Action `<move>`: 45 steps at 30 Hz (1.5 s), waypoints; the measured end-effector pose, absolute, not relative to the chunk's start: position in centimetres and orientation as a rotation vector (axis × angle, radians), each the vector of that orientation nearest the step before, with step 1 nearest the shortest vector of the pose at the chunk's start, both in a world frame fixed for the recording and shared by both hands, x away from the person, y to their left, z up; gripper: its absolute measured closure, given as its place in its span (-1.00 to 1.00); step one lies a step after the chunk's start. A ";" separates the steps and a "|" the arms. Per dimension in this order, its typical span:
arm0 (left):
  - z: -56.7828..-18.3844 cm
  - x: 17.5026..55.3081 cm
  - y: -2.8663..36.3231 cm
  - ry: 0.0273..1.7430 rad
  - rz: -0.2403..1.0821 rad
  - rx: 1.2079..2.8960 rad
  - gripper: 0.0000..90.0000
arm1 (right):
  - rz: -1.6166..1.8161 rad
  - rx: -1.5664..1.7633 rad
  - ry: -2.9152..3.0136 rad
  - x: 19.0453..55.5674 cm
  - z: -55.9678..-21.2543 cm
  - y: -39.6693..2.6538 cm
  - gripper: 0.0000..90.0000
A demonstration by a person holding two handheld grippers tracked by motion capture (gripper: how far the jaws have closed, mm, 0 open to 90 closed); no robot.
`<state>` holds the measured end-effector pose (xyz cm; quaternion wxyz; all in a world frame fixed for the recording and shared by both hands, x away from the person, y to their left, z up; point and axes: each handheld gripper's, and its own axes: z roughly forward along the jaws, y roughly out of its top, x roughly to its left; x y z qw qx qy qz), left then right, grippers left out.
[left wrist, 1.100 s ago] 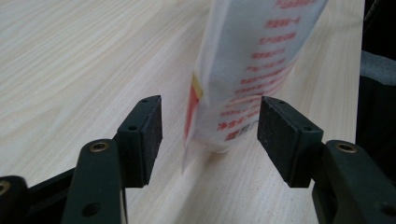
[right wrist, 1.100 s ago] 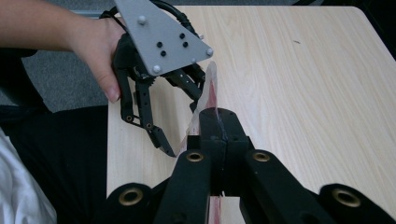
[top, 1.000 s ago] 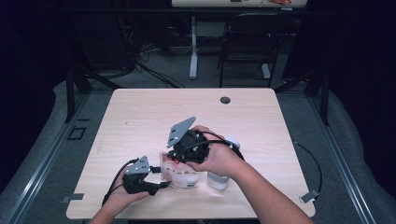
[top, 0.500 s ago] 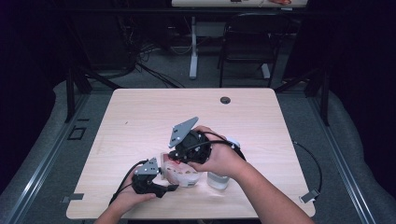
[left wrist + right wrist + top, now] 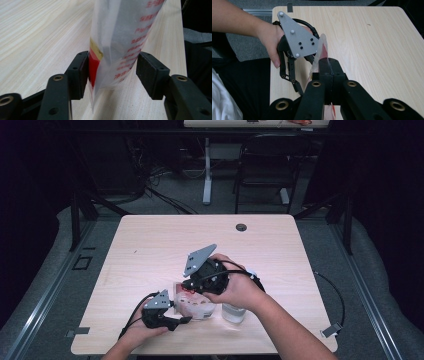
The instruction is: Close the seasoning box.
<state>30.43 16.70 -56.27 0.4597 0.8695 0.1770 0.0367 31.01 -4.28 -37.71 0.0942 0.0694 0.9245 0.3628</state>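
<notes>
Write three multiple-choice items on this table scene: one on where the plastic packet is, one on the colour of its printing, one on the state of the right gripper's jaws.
1. Where does the plastic packet sit on the table?
A. near the person's edge, between the two grippers
B. at the far edge by the round hole
C. on the floor

2. What colour is the printing on the packet?
A. blue
B. red
C. green

3. How do the right gripper's jaws stand?
A. wide open, nothing between them
B. shut on the packet's thin edge
C. shut on the white bottle

Answers: 1 A, the high view shows it close to the near edge with the left gripper beside it. 2 B, the left gripper view shows red characters on the film. 3 B, the right gripper view shows the jaws pressed together with the film pinched between them.
</notes>
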 end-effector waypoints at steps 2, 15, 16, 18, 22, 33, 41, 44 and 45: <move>-56.1 30.4 16.7 0.432 0.093 2.151 0.08 | 1.077 0.207 2.744 31.0 -37.7 -4.3 1.00; -55.0 30.0 17.0 0.410 0.091 2.185 0.30 | 1.111 0.220 2.734 31.0 -37.2 -5.0 1.00; -55.0 30.0 17.0 0.409 0.087 2.188 0.31 | 1.113 0.228 2.735 30.9 -37.2 -5.1 1.00; -54.8 29.8 17.1 0.410 0.080 2.194 0.33 | 1.106 0.219 2.737 31.0 -37.2 -5.2 1.00; -54.4 29.7 17.4 0.409 0.084 2.217 0.36 | 1.113 0.224 2.740 31.0 -37.2 -5.4 1.00; -53.4 29.6 17.9 0.409 0.091 2.246 0.39 | 1.131 0.249 2.727 31.0 -37.1 -6.3 1.00; -52.7 29.8 18.0 0.395 0.072 2.286 0.41 | 1.128 0.264 2.737 31.0 -37.3 -7.2 1.00; -52.5 29.8 18.0 0.393 0.074 2.300 0.41 | 1.135 0.271 2.735 31.0 -37.3 -7.4 1.00; -52.3 29.9 18.1 0.386 0.073 2.310 0.42 | 1.138 0.272 2.736 31.0 -37.4 -7.5 1.00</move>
